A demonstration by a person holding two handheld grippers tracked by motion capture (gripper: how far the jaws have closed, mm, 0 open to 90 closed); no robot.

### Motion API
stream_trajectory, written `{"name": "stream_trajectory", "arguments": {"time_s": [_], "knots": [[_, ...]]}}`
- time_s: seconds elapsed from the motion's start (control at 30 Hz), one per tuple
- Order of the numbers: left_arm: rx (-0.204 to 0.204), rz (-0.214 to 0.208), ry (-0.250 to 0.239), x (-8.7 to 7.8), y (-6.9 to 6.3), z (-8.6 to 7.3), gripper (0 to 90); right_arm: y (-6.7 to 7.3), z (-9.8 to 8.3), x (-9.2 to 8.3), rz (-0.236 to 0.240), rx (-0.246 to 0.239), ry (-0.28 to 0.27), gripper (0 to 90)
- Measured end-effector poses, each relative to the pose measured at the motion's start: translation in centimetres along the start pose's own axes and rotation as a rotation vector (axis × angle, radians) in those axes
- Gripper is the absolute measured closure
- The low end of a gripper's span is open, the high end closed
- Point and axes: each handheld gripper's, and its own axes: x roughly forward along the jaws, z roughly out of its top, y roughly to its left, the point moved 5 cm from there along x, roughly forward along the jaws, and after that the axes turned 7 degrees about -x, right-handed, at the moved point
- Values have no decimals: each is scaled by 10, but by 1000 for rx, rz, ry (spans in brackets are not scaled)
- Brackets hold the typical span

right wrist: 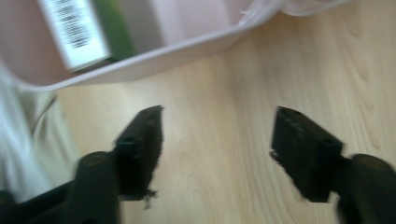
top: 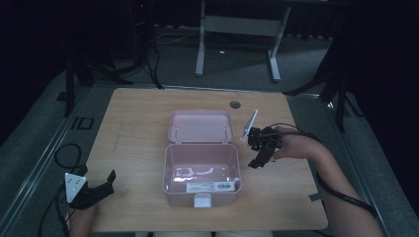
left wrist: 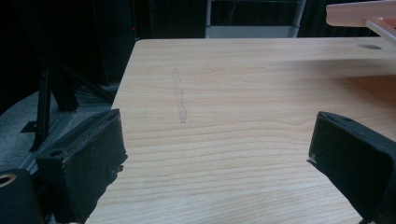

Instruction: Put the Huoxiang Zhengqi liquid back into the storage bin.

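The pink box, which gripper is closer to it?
Right. The right gripper hovers just beside the pink box, off its right wall. The left gripper sits farther off, near the table's left front corner.

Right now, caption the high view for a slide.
Open pink box on a wooden table; right gripper open beside it, left gripper open near the table's corner.

High view overhead, gripper views close, sharing table [top: 138, 123]

Both grippers, the left gripper [top: 101, 185] and the right gripper [top: 260, 150], are matte black with two blocky, worn-edged jaws pierced by small round holes, the left topped by a grey three-cornered plate [top: 74, 186] dotted with holes, each trailing a black cable [top: 346, 197], and the forearms are bare.
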Motion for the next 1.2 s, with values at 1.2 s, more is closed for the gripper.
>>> {"name": "stream_trajectory", "arguments": {"time_s": [1.2], "knots": [[2, -6, -2, 0, 0, 0, 40, -38, -129, 107, -378, 574, -563, 110]]}}
